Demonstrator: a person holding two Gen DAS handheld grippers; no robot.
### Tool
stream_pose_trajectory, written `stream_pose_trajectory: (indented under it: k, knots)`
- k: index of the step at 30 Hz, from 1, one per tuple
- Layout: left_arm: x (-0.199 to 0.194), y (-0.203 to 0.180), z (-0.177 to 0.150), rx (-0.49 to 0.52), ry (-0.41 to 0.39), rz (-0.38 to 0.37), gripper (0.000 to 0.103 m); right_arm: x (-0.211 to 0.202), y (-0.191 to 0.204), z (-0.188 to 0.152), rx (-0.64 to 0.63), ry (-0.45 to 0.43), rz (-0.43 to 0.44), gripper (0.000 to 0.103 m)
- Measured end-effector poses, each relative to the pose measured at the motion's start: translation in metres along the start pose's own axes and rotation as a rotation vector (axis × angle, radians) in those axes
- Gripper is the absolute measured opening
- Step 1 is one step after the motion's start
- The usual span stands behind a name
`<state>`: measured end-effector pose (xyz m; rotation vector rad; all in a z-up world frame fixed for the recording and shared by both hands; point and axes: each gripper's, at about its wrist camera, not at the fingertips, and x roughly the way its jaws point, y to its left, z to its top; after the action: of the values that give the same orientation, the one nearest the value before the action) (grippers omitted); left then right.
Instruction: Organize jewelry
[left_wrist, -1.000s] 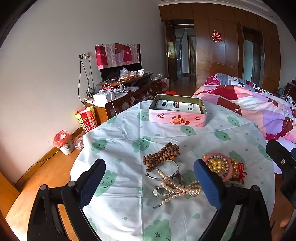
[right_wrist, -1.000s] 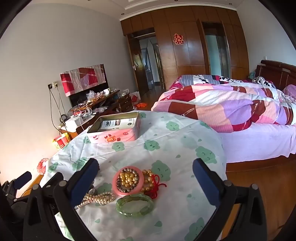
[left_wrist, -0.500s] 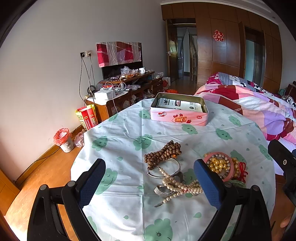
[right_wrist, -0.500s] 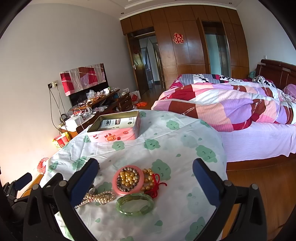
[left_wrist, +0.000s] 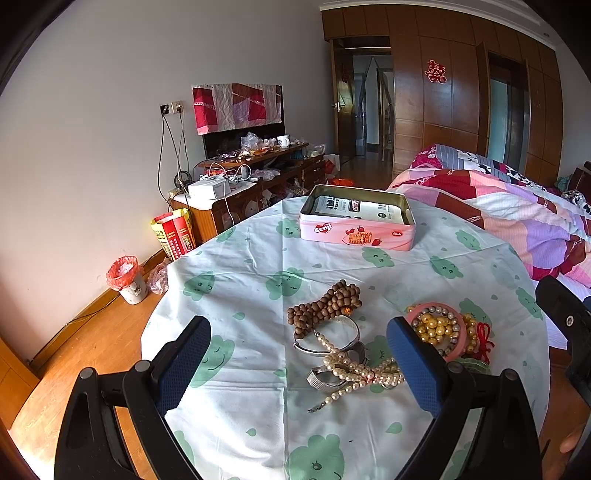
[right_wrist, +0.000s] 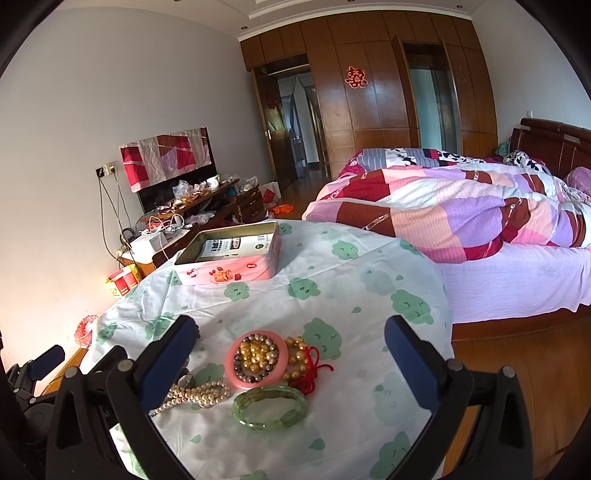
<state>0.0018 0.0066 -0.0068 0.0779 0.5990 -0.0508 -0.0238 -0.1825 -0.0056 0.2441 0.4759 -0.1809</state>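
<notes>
Jewelry lies in a heap on the round table's near side: brown wooden beads (left_wrist: 325, 306), a silver bangle (left_wrist: 332, 338), a pearl necklace (left_wrist: 354, 371) (right_wrist: 195, 394), a pink bangle (left_wrist: 436, 328) (right_wrist: 255, 356) ringing gold and grey beads, a red-corded gold bracelet (right_wrist: 303, 356) and a green jade bangle (right_wrist: 269, 406). An open pink tin (left_wrist: 356, 223) (right_wrist: 229, 254) stands at the far side. My left gripper (left_wrist: 299, 363) is open and empty, above the pearls. My right gripper (right_wrist: 290, 360) is open and empty, above the pink bangle.
The table wears a white cloth with green prints (left_wrist: 258, 280). A bed with a patchwork quilt (right_wrist: 461, 206) lies to the right. A cluttered TV cabinet (left_wrist: 251, 177), a red bag (left_wrist: 173, 236) and a small bin (left_wrist: 127, 278) stand at the left wall.
Both views have shifted only slightly; the left view has crept a little. The jewelry and tin have not moved. Both grippers stay open.
</notes>
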Motion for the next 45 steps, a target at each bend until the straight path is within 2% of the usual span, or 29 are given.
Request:
stream_pose_trajectory:
  k: [45]
  knots:
    - [0.0044, 0.0015, -0.0039, 0.001, 0.018, -0.005, 0.096, 0.0014, 0.0034, 0.0003, 0.001, 0.009, 0.005, 0.103]
